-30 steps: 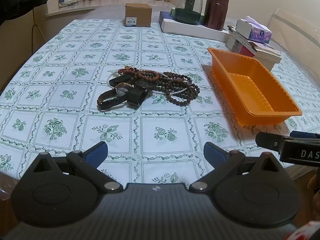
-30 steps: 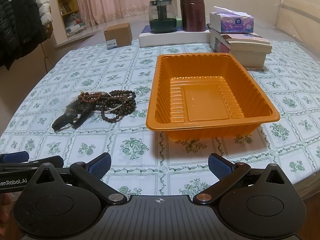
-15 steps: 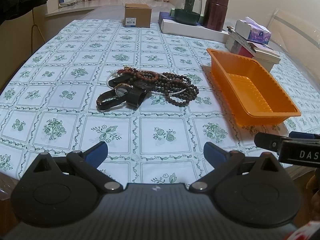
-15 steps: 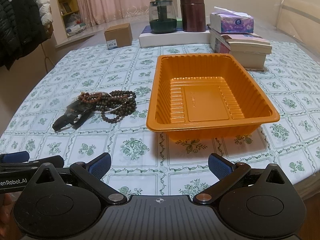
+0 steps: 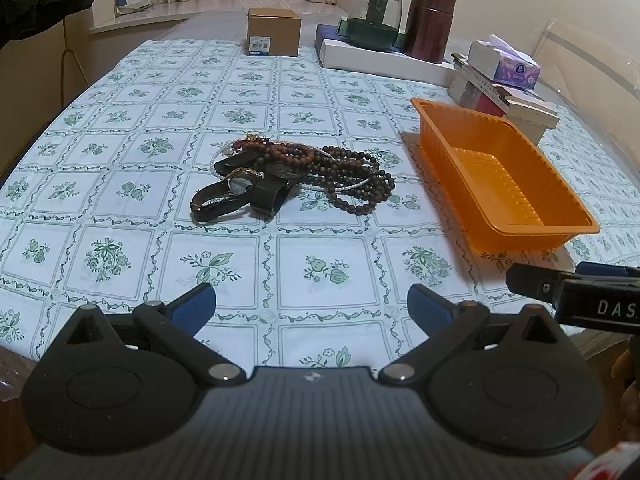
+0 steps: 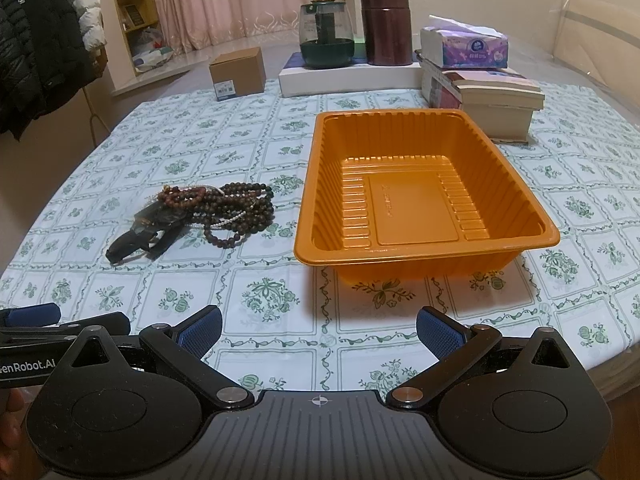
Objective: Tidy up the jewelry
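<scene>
- Blue-padded fingers of the left gripper (image 5: 311, 304) and right gripper (image 6: 319, 330) spread wide, holding nothing, over the desk's (image 6: 280, 356) near edge;
- orange tray (image 6: 416, 204) beyond, bare inside;
- jewelry pile (image 5: 292, 178), beads and watches, on the cloth just left of the tray;
- cardboard box (image 6: 237, 73) far behind the tray.

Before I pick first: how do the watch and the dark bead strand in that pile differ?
The watch has a flat black strap and a metal-rimmed face; the dark bead strand is round beads looped several times. The watch lies at the pile's left, away from the orange tray; the dark bead strand lies on the tray side. Both rest on the tablecloth, tangled together.
</scene>
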